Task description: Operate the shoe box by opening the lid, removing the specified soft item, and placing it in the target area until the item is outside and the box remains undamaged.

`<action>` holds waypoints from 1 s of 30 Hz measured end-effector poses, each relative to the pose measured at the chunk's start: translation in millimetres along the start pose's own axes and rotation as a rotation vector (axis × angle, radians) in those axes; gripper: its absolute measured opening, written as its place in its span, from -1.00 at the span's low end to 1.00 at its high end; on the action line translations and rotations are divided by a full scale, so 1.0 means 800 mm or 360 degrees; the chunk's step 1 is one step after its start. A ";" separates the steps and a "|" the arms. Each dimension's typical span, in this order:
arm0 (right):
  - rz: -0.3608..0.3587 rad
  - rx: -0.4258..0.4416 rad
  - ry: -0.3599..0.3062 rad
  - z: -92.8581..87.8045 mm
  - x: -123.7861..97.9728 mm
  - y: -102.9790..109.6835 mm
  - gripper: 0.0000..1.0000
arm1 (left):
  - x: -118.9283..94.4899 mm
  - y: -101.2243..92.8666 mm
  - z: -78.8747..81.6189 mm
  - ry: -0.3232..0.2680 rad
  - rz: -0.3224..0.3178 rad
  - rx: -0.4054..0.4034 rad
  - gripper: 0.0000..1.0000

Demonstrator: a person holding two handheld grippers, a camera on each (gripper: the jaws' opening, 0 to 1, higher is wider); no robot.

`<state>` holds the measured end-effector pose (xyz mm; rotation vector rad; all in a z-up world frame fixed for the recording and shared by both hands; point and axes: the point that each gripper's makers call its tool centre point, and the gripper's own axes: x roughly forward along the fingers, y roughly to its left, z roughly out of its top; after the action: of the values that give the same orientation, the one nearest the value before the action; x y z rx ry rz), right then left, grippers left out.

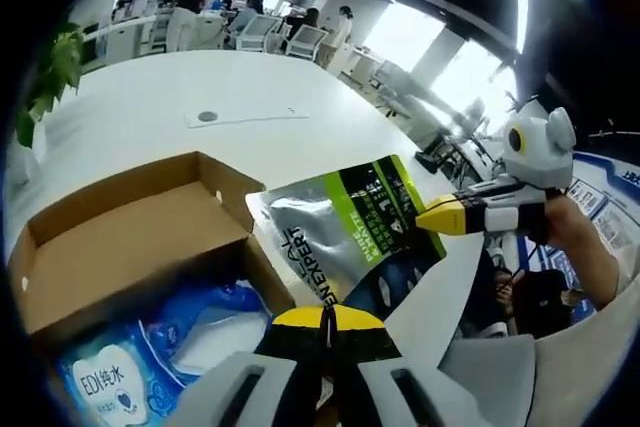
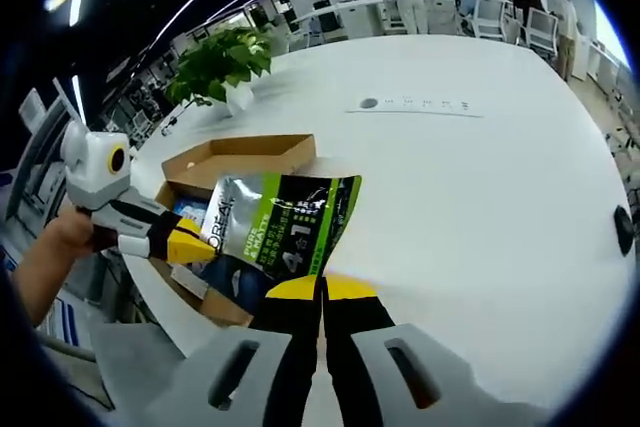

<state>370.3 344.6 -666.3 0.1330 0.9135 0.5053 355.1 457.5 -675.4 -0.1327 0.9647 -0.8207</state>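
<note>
Left gripper view: open brown cardboard shoe box point(image 1: 130, 237) sits at left on the white round tabletop point(image 1: 200, 87), lid flaps up. Inside the shoe box, at its lower end, blue-and-white soft packs point(image 1: 150, 352) with printed labels. Right of the box, a silver, green and black foil pouch point(image 1: 350, 237) is held up in the air, above the box's right wall. Left gripper point(image 1: 325, 322), yellow-tipped black jaws pressed together, pinches the pouch's lower edge. Right gripper point(image 1: 440, 217) comes in from the right, its yellow tip pinching the pouch's far edge; a hand point(image 1: 575, 232) holds it.

Right gripper view: the left gripper point(image 2: 195, 245) enters from the left, yellow tip at the pouch's point(image 2: 280, 227) side edge, a hand point(image 2: 65, 237) behind it. Shoe box point(image 2: 240, 157) lies behind and under the pouch, near the tabletop's point(image 2: 480, 197) edge. Right gripper point(image 2: 322, 292), jaws closed, grips the pouch's bottom edge. Green potted plant point(image 2: 220, 62) stands beyond the box. A grey strip with a round disc point(image 2: 415, 104) lies farther along the tabletop.
</note>
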 end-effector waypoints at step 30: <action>-0.0087 0.0104 0.0060 -0.007 0.013 -0.070 -1.00 | 0.069 -0.006 0.021 0.0185 0.0040 0.0184 -1.00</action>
<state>391.8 300.0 -695.2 0.1576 0.9683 0.4285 381.9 412.5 -700.8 0.0270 1.0233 -0.8657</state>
